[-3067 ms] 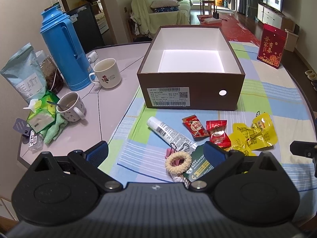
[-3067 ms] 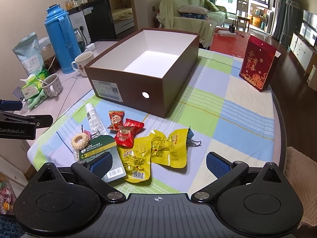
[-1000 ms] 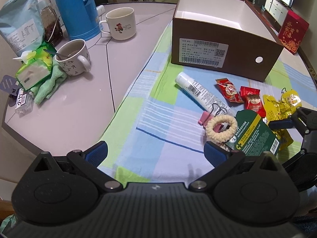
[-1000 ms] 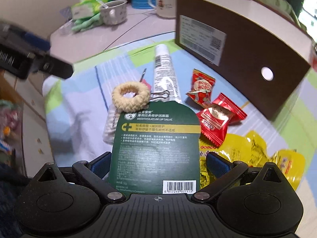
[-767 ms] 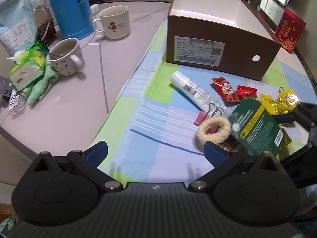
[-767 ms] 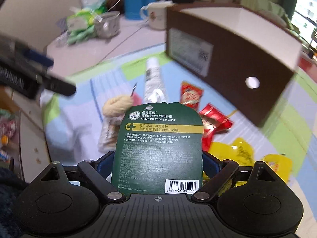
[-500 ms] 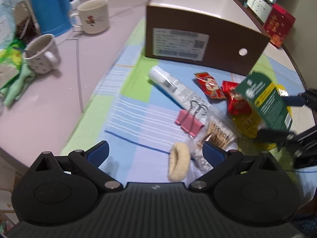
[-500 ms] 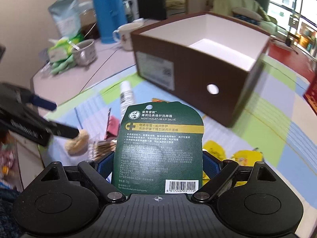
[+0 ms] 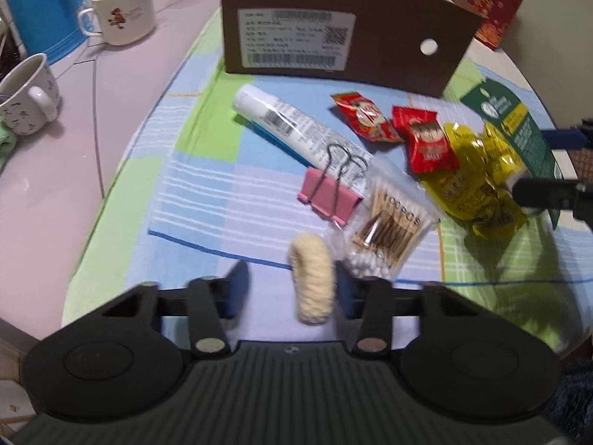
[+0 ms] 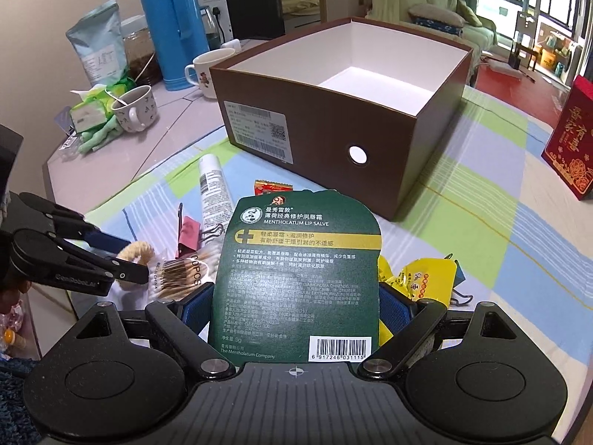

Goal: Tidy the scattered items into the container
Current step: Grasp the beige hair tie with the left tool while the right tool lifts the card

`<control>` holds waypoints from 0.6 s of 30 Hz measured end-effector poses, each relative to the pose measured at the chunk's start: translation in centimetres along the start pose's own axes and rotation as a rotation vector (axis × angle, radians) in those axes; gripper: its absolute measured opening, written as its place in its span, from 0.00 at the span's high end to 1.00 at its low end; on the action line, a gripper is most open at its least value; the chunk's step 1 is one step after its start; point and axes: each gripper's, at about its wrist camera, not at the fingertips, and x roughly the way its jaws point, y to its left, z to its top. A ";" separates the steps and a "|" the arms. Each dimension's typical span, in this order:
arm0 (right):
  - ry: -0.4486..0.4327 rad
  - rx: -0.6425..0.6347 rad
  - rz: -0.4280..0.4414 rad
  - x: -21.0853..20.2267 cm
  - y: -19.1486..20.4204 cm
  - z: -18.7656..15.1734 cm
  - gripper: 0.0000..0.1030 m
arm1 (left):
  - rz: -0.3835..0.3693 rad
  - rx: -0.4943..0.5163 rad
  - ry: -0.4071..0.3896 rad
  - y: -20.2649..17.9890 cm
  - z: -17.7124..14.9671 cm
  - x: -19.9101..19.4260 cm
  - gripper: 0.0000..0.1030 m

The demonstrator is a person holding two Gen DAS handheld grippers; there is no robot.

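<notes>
Right gripper [image 10: 294, 306] is clamped on the green lip salve card [image 10: 296, 278], both blue pads pressed against its edges; card is upright, lifted off the cloth, short of the brown box [image 10: 370, 111], which is open on top with a bare white inside. Same card shows at the right edge of the left wrist view [image 9: 519, 137], above the yellow snack packets [image 9: 470, 181]. Left gripper [image 9: 289, 293] is low over the checked cloth [image 9: 185, 185] with the cream hair tie [image 9: 312, 278] standing on edge between its fingers: right pad touches or nearly touches it, left pad sits clear with a gap, so partly closed and not pinching yet as far as I can tell. Just beyond the hair tie: bag of cotton swabs [image 9: 389, 222], pink binder clip [image 9: 330, 196] lying over the end of the white tube [image 9: 292, 129]. Two red candies [image 9: 396, 129] lie between tube and yellow packets, all in front of the box. Off the cloth on the left: two mugs [image 9: 122, 11], blue thermos [image 10: 170, 26].
</notes>
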 end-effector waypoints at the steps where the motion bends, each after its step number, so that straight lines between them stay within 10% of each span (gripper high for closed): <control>1: -0.002 -0.001 -0.002 0.0 0.0 0.0 0.13 | -0.002 0.008 0.007 -0.1 -0.1 0.2 0.72; 4: -0.006 0.003 -0.005 -0.2 -0.2 -0.1 0.14 | -0.001 0.025 -0.002 -0.2 -0.3 0.1 0.88; 18: -0.099 0.030 -0.037 -1.9 -0.5 1.7 0.14 | 0.018 0.100 -0.128 -0.7 4.1 -4.9 0.88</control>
